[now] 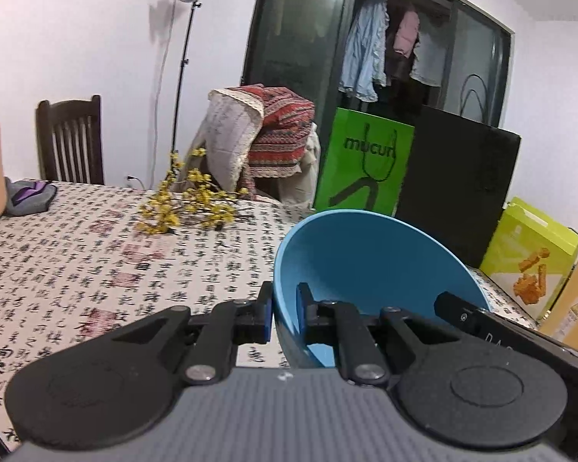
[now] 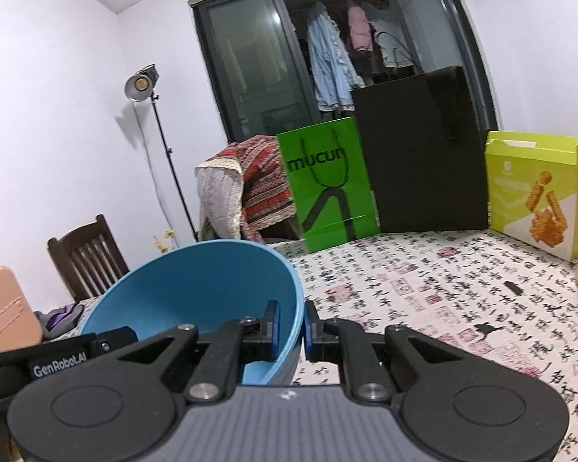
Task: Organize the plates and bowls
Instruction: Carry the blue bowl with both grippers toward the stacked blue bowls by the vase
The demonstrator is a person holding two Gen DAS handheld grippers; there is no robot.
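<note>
**Bowl carried in both claws**

Left wrist: my left claw [image 1: 283, 313] is clamped on the rim of the blue bowl [image 1: 362, 254], one pad outside, one inside. The bowl tilts up ahead of the claw, clear of the worktop [image 1: 77, 269].

Right wrist: my right claw [image 2: 292, 325] pinches the opposite rim of the bowl [image 2: 196, 281] the same way, with open cloth ahead and to its right.

I judge this the carry step. Next I need a landing spot, with both claws lowering level together.
</note>
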